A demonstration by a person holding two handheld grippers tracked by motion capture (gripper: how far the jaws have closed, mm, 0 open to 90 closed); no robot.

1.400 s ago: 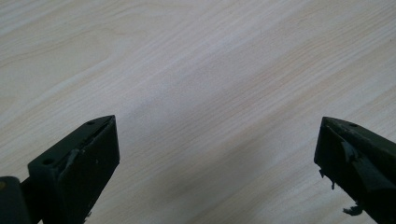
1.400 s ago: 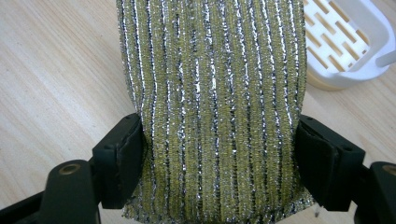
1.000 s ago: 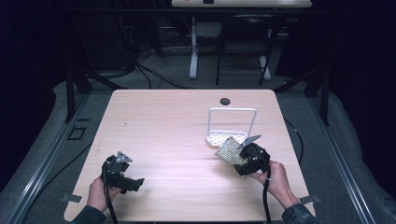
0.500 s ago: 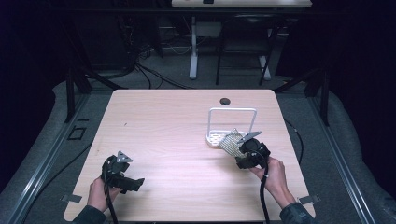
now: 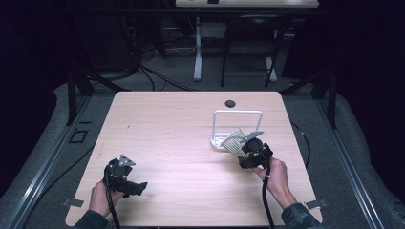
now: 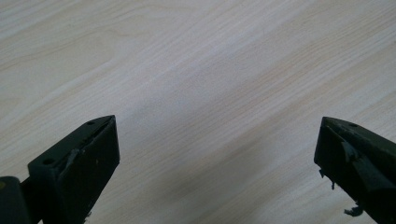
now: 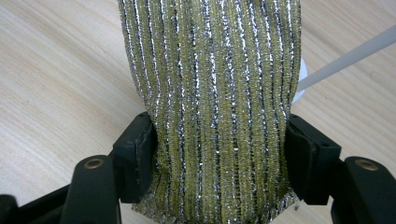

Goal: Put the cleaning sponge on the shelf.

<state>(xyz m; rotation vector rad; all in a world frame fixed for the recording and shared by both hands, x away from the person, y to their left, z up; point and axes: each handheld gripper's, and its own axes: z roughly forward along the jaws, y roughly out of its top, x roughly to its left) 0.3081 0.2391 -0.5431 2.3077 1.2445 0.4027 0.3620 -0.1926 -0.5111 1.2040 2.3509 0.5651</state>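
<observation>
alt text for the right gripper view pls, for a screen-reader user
A yellow-green scouring pad with silver glitter stripes is clamped between the right gripper's two black jaws, above a pale wooden table. A white rod of the rack crosses the upper right corner behind the pad.

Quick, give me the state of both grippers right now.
Left gripper: open, jaws wide apart over bare table, holding nothing.
Right gripper: shut on the glittery scouring pad, held by the white wire rack.

The right tool [image 5: 244,143] has carried its sponge [image 5: 233,140] (yellow-silver, ribbed) up against the white rack [image 5: 237,113].
</observation>
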